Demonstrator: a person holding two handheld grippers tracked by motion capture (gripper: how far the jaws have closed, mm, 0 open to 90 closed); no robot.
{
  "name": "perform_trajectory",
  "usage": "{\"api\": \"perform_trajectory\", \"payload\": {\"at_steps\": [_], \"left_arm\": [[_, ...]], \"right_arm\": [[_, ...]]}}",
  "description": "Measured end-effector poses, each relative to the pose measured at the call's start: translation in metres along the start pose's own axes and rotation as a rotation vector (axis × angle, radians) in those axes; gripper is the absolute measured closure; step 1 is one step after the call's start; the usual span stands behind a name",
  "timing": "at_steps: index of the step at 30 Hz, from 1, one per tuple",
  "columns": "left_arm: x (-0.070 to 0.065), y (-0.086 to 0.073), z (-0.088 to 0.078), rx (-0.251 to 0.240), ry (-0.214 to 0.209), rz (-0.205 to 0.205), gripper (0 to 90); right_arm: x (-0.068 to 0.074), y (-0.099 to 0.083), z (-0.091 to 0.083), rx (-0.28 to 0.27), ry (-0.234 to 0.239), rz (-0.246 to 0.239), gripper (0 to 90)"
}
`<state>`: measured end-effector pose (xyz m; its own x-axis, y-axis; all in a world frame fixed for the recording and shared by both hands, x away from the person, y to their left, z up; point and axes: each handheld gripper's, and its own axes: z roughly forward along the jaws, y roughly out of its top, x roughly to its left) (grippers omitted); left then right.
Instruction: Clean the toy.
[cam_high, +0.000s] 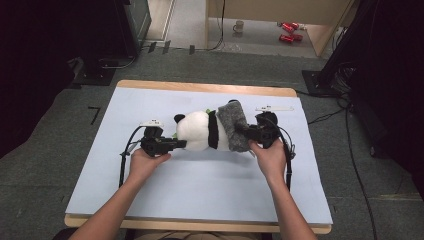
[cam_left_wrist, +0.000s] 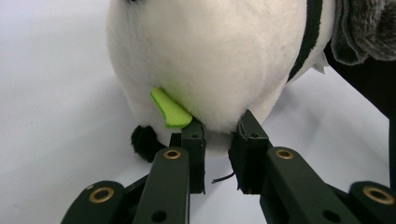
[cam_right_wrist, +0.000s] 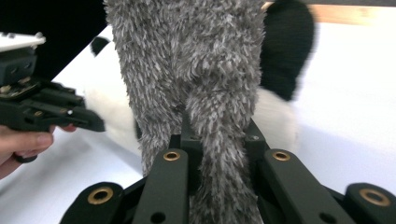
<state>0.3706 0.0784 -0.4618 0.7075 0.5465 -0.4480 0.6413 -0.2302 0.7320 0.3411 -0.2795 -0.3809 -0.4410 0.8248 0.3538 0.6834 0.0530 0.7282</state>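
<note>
I have both forearms coming in from the near edge of the bench (cam_high: 100, 190), angled inward so the two hands face each other across the panda plush (cam_high: 200, 131) lying on its side in the middle of the pale sheet. My left hand (cam_high: 145, 162) is wrapped under its tool with the wrist low and the left tongs (cam_high: 181, 144) pointing level toward the panda's white end; in the left gripper view the jaws are pinched on a tuft of the white fur at the bottom of the body, just beside a small green felt leaf (cam_left_wrist: 170, 109) that sticks out from it. My right hand (cam_high: 269, 156) cups its tool from the near side, fingers curled up around the body, and the right tongs (cam_high: 246, 132) point back toward the left hand. In the right gripper view they are clamped tight on a fold of the grey fuzzy cloth (cam_right_wrist: 205, 70) that is wrapped over the panda's dark end; in the high view that cloth sits as a band across the toy, reaching from its far side to its near side. The left tool and hand show beyond it in the right gripper view, low over the sheet.
</note>
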Motion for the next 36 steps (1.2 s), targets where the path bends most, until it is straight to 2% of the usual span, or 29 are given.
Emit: {"api": "perform_trajectory", "payload": {"at_steps": [4, 6, 10, 12, 16, 18, 22, 27, 30, 31, 36], "left_arm": [[0.001, 0.0, 0.0, 0.0, 0.007, -0.001, 76.4], [0.002, 0.0, -0.001, 0.0, 0.002, -0.005, 72.6], [0.003, -0.001, -0.002, -0.015, 0.021, 0.008, 56.2], [0.005, -0.001, -0.002, -0.027, 0.017, 0.004, 48.4], [0.005, -0.003, 0.0, -0.062, -0.004, 0.062, 39.7], [0.005, -0.004, 0.003, -0.075, -0.016, 0.075, 34.2], [0.006, -0.005, 0.009, -0.102, 0.008, 0.098, 29.8], [0.009, -0.004, 0.018, -0.137, 0.035, 0.093, 26.4], [0.008, -0.004, 0.022, -0.138, 0.068, 0.11, 26.0], [0.007, -0.004, 0.023, -0.135, 0.088, 0.113, 29.0], [0.005, -0.001, 0.02, -0.116, 0.103, 0.105, 52.1]], "right_arm": [[-0.003, -0.003, 0.003, 0.009, 0.001, 0.004, 78.3], [-0.002, -0.004, 0.005, 0.009, -0.004, -0.007, 78.4], [-0.002, -0.004, 0.006, 0.016, 0.003, -0.007, 78.4], [-0.002, -0.004, 0.006, 0.017, 0.006, -0.008, 78.4], [-0.001, -0.005, 0.006, 0.02, 0.003, -0.013, 78.4], [-0.002, -0.005, 0.007, 0.02, 0.006, -0.009, 78.3], [-0.001, -0.006, 0.008, 0.021, 0.008, -0.007, 78.2], [0.0, -0.006, 0.009, 0.024, 0.01, -0.014, 78.3], [0.0, -0.006, 0.01, 0.022, 0.011, -0.013, 78.2], [0.0, -0.006, 0.01, 0.022, 0.011, -0.012, 78.2], [0.001, -0.005, 0.01, 0.012, 0.016, 0.002, 78.3]]}}
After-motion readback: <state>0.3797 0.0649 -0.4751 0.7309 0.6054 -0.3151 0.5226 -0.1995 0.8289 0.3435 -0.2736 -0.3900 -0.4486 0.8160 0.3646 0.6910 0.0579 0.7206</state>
